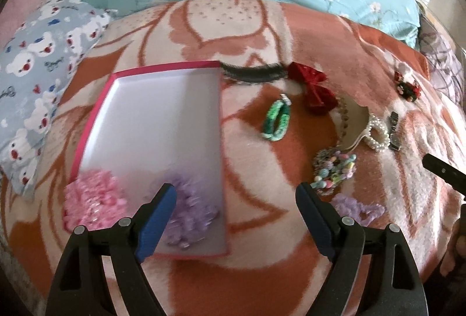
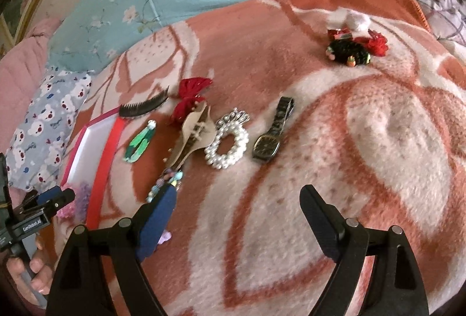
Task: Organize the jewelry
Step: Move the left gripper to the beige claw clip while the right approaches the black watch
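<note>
Two hand-held grippers hang over a bed spread with an orange-and-cream blanket, which carries everything. Largest on it is the pink-rimmed tray, towards the blanket's left side, plainly the collecting place: a pink scrunchie and a lilac one lie in its near end, the rest bare. The loose pieces are strewn to the tray's right, probably laid out for one-at-a-time picking: a black comb by the tray's far corner, a red bow, a green bracelet, a beige clip, a pearl bracelet, a watch and pastel beads; a red-and-black piece sits near the far right edge. The left gripper stands wide apart and empty over the tray's near right corner; the right gripper, equally wide and empty, hangs over bare blanket just short of the pearls and watch.
</note>
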### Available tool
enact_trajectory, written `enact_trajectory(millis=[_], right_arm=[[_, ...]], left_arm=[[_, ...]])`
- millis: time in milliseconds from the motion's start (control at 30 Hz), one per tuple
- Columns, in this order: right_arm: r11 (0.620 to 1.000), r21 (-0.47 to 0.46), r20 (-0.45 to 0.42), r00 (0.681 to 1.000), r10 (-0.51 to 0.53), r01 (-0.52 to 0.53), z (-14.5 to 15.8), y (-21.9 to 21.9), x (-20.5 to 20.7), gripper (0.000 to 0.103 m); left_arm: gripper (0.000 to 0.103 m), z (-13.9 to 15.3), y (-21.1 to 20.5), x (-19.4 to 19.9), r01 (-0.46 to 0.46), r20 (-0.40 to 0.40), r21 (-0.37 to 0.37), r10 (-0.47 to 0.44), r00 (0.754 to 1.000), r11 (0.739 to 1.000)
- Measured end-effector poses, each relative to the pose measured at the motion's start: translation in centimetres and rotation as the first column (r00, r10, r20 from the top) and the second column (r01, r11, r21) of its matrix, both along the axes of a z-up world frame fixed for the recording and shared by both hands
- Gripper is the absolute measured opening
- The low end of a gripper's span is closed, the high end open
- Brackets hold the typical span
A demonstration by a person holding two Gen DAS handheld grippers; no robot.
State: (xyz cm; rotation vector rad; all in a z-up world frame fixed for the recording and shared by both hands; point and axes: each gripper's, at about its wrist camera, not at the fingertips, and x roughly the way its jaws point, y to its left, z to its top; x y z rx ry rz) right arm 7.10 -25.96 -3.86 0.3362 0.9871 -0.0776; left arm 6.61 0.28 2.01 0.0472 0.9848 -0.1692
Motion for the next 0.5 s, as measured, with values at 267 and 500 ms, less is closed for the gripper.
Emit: enact_trajectory(millis=[267, 500], right_arm=[[0.999, -0.030, -0.026, 1.000, -0.015, 0.015, -1.4, -1.2, 2.3, 0.072], [0.999, -0.011, -0.091, 0.995, -0.050, 0.049, -4.2, -2.7, 4.5, 0.047]], left_arm=[[0.084, -1.5, -4.1, 3.3, 0.104, -0.036, -0.064, -0.106, 0.994, 0.993], [0.084, -3.7, -7.3, 5.8, 0.173, -0.061, -0.077, -0.178, 0.982, 0.982]])
